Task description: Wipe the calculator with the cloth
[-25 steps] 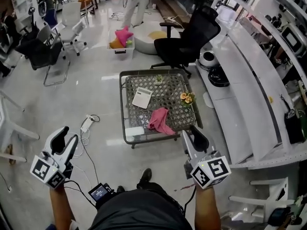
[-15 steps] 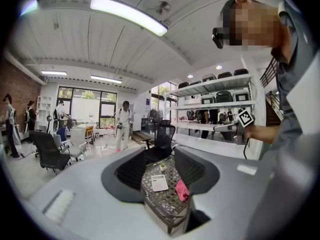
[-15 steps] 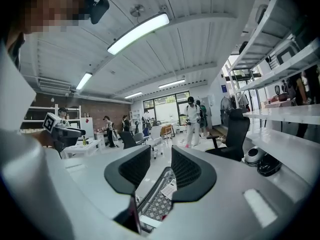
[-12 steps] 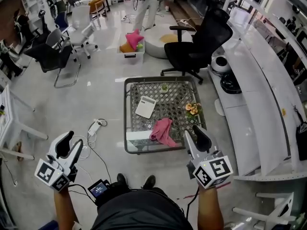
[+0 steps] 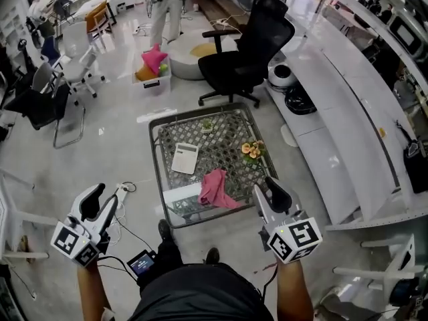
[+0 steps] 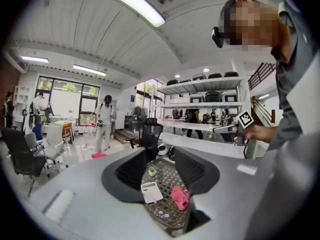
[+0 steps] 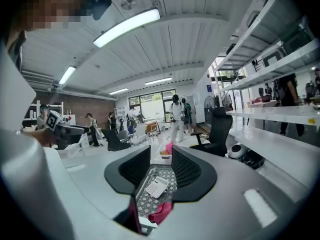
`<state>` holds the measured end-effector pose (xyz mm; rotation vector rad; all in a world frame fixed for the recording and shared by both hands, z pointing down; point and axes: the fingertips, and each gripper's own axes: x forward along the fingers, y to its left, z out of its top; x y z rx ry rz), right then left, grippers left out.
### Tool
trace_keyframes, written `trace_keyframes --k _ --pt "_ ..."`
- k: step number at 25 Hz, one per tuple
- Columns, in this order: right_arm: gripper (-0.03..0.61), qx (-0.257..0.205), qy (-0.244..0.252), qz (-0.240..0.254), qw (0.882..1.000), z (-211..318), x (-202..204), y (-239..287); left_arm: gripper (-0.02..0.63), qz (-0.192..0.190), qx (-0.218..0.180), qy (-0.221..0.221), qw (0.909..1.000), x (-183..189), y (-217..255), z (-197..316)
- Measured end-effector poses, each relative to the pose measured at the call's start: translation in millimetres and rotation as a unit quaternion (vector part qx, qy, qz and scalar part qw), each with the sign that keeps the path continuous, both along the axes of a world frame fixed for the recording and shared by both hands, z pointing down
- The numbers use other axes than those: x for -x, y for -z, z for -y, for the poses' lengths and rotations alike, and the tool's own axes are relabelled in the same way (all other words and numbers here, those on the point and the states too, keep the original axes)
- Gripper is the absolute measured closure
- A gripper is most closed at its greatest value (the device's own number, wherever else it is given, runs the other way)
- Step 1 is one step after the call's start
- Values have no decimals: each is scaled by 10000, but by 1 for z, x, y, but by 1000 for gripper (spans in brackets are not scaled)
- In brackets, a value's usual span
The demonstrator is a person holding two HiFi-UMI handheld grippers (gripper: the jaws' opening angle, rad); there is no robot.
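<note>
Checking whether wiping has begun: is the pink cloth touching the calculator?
Apart. The head view shows bare table mesh between the cloth and the calculator.

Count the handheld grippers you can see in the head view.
2. The left gripper hovers over the floor, left of the table; the right gripper hovers by the table's near right corner. Both stand open and empty. None seems hidden.

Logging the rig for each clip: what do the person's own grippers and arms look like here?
The left gripper and right gripper are pale grey with black pads; each carries a white cube printed with black square markers. Black cables trail from them towards the waist. The forearms are unsleeved, and the top is dark.
</note>
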<state>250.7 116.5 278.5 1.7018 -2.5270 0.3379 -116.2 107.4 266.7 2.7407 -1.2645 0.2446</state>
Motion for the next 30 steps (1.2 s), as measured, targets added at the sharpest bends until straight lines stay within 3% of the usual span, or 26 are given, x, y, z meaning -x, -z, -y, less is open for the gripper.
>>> trace_keyframes --k 6,13,18,23,30 --pt "463 81 -678 -155 9975 22 10 3 424 -187 -109 -655 9976 7 7 84" --pt "463 152 -1094 -294 9934 57 55 14 425 -391 -78 -1172 9923 31 7 154" --pt "463 379 -1291 -443 9899 77 83 -7 424 -475 40 -1569 9865 46 -11 187" --pt "462 909 -1278 -470 9865 91 99 -46 423 -666 251 -1695 9830 52 -22 205" --pt "453 1467 -1147 -322 9820 113 94 -108 424 -537 501 -1495 9860 59 -48 217"
